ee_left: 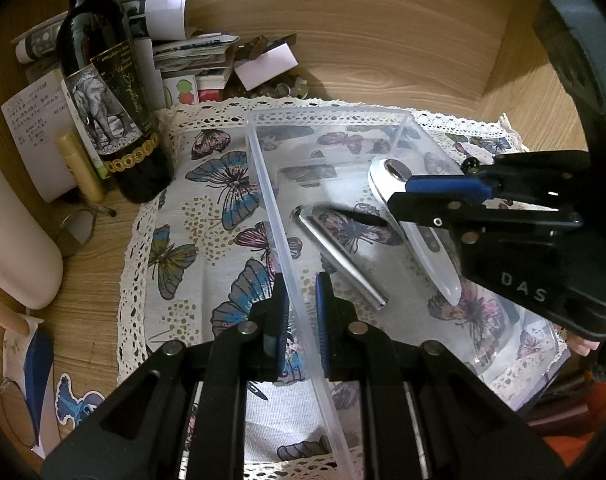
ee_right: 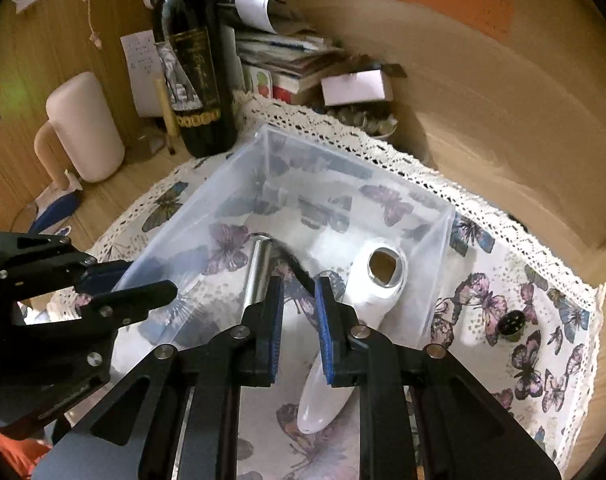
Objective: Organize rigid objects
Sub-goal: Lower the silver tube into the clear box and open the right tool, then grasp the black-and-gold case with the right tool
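A clear plastic box (ee_left: 327, 112) stands on a butterfly cloth (ee_left: 207, 216). My left gripper (ee_left: 301, 280) is shut on the box's left wall, pads on either side of it; the right wrist view shows it at the box's near corner (ee_right: 143, 282). Inside the box lie a white handheld device (ee_right: 379, 292) with a round metal head and a silver tube (ee_right: 257, 276) with a thin black stem (ee_right: 299, 268). My right gripper (ee_right: 299, 280) hangs over the box, shut, with that black stem (ee_left: 355, 216) pinched at its fingertips (ee_left: 395, 196).
A dark wine bottle (ee_left: 103, 92) stands at the cloth's left corner, with stacked papers and books (ee_left: 191, 56) behind it. A pale rounded bottle (ee_right: 87, 128) stands at the left. A small black round piece (ee_right: 511, 324) lies on the cloth right of the box. Wooden walls close in behind and right.
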### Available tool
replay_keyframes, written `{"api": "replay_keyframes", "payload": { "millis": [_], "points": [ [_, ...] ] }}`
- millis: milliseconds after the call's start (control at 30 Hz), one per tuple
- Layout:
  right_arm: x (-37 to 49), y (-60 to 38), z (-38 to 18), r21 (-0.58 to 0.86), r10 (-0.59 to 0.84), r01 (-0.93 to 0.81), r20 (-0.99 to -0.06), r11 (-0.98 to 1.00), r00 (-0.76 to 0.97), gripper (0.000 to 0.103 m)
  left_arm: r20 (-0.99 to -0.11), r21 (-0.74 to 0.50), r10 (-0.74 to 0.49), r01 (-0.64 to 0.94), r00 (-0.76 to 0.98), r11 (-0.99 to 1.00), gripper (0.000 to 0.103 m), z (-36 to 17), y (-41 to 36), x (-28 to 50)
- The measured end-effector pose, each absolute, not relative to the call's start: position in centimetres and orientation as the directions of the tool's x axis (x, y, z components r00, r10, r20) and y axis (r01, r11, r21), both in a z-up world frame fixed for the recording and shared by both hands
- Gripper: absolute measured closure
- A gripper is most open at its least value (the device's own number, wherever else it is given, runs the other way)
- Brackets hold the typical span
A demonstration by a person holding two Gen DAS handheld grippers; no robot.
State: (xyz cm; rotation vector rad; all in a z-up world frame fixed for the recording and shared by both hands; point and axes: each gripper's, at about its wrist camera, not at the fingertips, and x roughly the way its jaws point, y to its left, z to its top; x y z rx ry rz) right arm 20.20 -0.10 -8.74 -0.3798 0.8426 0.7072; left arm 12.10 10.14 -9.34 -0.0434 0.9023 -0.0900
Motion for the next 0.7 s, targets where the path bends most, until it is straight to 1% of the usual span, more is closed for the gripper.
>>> {"api": "replay_keyframes", "payload": {
  "millis": [133,200,233,267,300,333,367,533,633,700],
  "points": [
    [20.1,-0.7,-8.0,-0.024,0.423,-0.687,-0.772,0.727,0.475,0.088,-0.782,-0.076,-0.096,0.059,0.616,0.995,0.09,-9.3,10.1,12.1],
    [20.0,-1.7,-7.1,-0.018,0.429,-0.672,-0.756,0.741,0.493,0.085,-0.782,-0.075,-0.096,0.059,0.616,0.995,0.09,-9.3,10.1,12.1],
    [20.0,-2.3,-6.5,-0.015,0.431,-0.659,-0.745,0.752,0.509,0.079,-0.782,-0.075,-0.096,0.059,0.616,0.995,0.09,-9.3,10.1,12.1],
    [20.1,-2.7,-6.3,-0.015,0.431,-0.651,-0.738,0.759,0.519,0.069,-0.782,-0.075,-0.096,0.059,0.616,0.995,0.09,-9.3,10.1,12.1],
    [20.0,-3.5,-5.7,-0.014,0.431,-0.634,-0.722,0.773,0.542,0.064,-0.782,-0.076,-0.096,0.059,0.616,0.995,0.09,-9.3,10.1,12.1],
    [19.9,-4.4,-5.2,-0.018,0.424,-0.612,-0.705,0.79,0.568,0.056,-0.782,-0.077,-0.097,0.059,0.616,0.995,0.09,-9.3,10.0,12.1],
    [19.8,-4.9,-5.0,-0.023,0.417,-0.598,-0.695,0.801,0.585,0.05,-0.782,-0.077,-0.097,0.059,0.615,0.995,0.09,-9.3,10.0,12.1],
    [19.7,-10.2,-3.4,-0.035,0.34,-0.468,-0.64,0.883,0.689,0.037,-0.783,-0.071,-0.094,0.061,0.614,0.996,0.09,-9.3,9.9,12.2],
    [19.6,-13.5,-3.0,-0.044,0.272,-0.378,-0.62,0.925,0.736,0.034,-0.785,-0.071,-0.093,0.061,0.613,0.996,0.09,-9.3,10.0,12.2],
    [19.7,-15.5,-3.2,-0.033,0.239,-0.332,-0.626,0.943,0.742,0.033,-0.784,-0.069,-0.092,0.062,0.613,0.996,0.09,-9.3,9.9,12.2]
  ]
}}
